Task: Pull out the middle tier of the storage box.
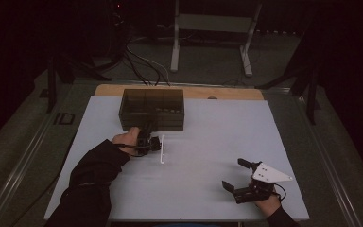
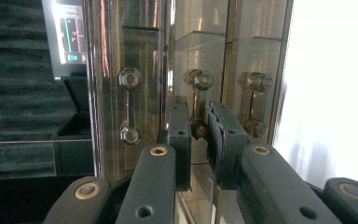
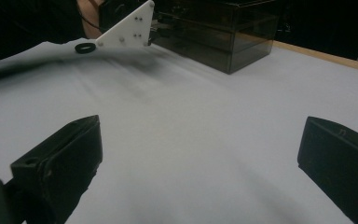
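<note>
Right gripper (image 1: 238, 177) is idling near-right on the worktop (image 1: 208, 142), jaws wide apart. Farther left, left gripper (image 2: 199, 135) is clamping its jaws on the drawer box's (image 1: 152, 109) upright middle handle (image 2: 196, 100), straight ahead.

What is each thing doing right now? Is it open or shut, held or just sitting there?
Left gripper: jaws nearly shut, on the middle drawer handle.
Middle drawer handle: pinched at its lower end.
Drawer box: dark, see-through, standing on the table, drawers look pushed in.
Right gripper: jaws wide open, nothing between them, low over the table.
Table: white top, bare around the right gripper.
</note>
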Demonstrator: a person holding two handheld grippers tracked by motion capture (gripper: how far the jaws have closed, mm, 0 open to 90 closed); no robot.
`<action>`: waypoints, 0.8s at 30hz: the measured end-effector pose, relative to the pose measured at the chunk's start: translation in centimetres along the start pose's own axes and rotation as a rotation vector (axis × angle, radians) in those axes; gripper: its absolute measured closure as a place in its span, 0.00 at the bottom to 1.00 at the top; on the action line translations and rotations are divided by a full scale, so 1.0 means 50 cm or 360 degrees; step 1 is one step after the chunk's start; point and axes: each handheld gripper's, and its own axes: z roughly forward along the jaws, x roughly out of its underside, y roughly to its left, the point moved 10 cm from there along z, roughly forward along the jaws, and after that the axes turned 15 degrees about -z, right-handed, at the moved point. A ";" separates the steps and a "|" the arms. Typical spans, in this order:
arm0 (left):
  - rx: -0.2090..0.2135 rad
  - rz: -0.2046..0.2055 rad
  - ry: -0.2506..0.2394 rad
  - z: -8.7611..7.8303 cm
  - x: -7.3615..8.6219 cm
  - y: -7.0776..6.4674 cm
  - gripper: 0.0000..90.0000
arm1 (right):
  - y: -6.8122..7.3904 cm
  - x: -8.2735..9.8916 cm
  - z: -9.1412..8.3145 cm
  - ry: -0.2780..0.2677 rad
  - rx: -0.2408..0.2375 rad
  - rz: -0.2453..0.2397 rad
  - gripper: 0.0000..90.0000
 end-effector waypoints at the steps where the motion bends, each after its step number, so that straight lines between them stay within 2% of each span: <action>1: -0.0003 -0.0001 -0.0008 0.000 -0.001 0.000 0.91 | 0.000 0.000 0.000 -0.0001 0.0000 -0.0001 0.00; 8: -0.0017 0.0013 0.0013 -0.005 -0.002 0.002 0.92 | 0.002 0.000 0.001 0.0002 -0.0008 -0.0003 0.00; 18: -0.0001 -0.0013 0.0009 -0.026 -0.001 -0.006 0.92 | 0.000 0.001 0.001 0.0003 -0.0002 -0.0004 0.00; 24: 0.0007 0.0008 0.0010 -0.037 -0.001 -0.009 0.92 | 0.000 0.001 0.000 0.0003 -0.0001 -0.0004 0.00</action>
